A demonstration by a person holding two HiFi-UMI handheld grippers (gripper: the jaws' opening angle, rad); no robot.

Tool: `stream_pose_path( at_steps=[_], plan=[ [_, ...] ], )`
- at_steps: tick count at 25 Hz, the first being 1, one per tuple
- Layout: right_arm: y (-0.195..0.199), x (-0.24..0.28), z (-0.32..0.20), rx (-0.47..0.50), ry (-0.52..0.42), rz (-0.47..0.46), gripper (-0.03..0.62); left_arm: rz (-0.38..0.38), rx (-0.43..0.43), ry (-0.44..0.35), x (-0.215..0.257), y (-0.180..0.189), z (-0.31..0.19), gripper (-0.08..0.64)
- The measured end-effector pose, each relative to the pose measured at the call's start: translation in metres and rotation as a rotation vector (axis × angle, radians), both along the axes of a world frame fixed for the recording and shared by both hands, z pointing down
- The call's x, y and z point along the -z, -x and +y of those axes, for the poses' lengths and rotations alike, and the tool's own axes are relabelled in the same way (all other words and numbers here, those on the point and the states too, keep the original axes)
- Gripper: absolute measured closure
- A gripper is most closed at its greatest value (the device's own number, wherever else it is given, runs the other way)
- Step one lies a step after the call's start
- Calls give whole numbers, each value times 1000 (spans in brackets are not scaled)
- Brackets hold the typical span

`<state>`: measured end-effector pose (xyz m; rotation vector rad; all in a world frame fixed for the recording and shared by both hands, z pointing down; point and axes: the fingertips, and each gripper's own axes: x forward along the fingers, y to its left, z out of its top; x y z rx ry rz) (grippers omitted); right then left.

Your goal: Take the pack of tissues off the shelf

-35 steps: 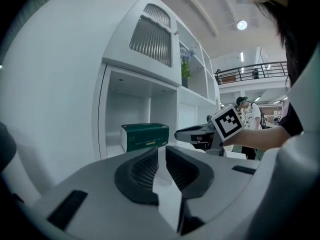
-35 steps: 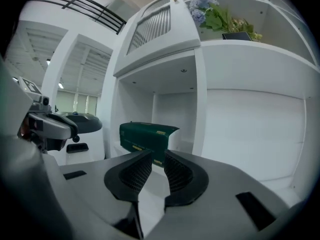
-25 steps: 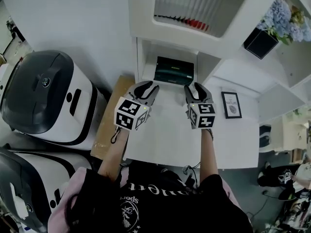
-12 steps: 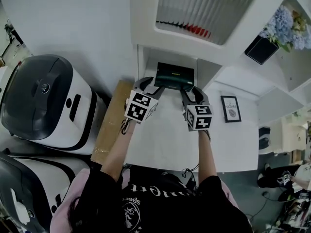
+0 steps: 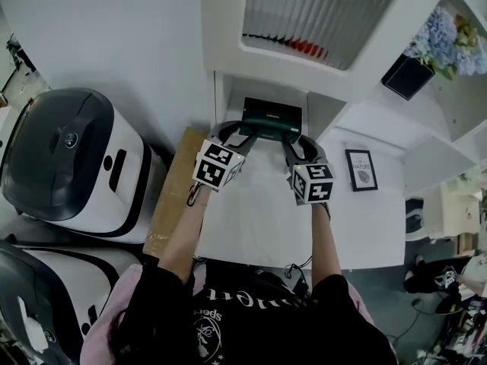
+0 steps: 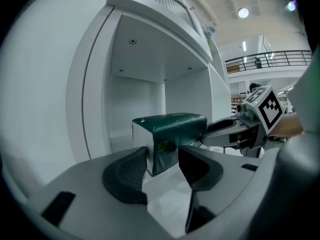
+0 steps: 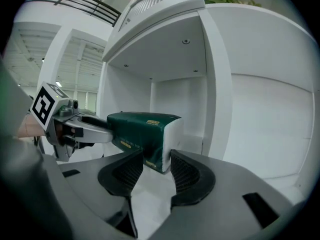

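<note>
The dark green pack of tissues (image 5: 272,117) lies in the low white shelf cubby (image 5: 225,90), with its white ends facing sideways. My left gripper (image 5: 234,133) is at the pack's left end, jaws wide, and the pack's (image 6: 170,134) near corner sits just past the fingertips of this gripper (image 6: 162,161), untouched. My right gripper (image 5: 298,144) is at the right end. Its jaws are closing. The pack's (image 7: 142,134) white end corner lies between the tips of the right gripper (image 7: 156,166), and the pads do not press it.
The cubby's side walls (image 7: 217,84) and roof (image 6: 150,44) hem the pack in closely. A framed picture (image 5: 362,166) lies on the white table top (image 5: 304,226). A black pot of blue flowers (image 5: 426,44) stands far right. White and black machines (image 5: 68,150) and cardboard (image 5: 171,196) are at the left.
Both grippers moved forward from the table to the two ends of the pack in the cubby. Their jaws spread wider, the left one most.
</note>
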<state>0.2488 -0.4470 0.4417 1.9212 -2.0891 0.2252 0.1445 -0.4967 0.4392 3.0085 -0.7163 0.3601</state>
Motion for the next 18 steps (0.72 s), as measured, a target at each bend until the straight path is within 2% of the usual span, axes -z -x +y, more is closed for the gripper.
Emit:
stream_pose_path(
  at_steps=[8, 18],
  plan=[
    [13, 2, 22, 14, -15, 15, 410, -3, 24, -27, 2, 14, 22, 366],
    [34, 3, 78, 45, -27, 10, 414, 15, 65, -32, 5, 35, 80, 370]
  ],
)
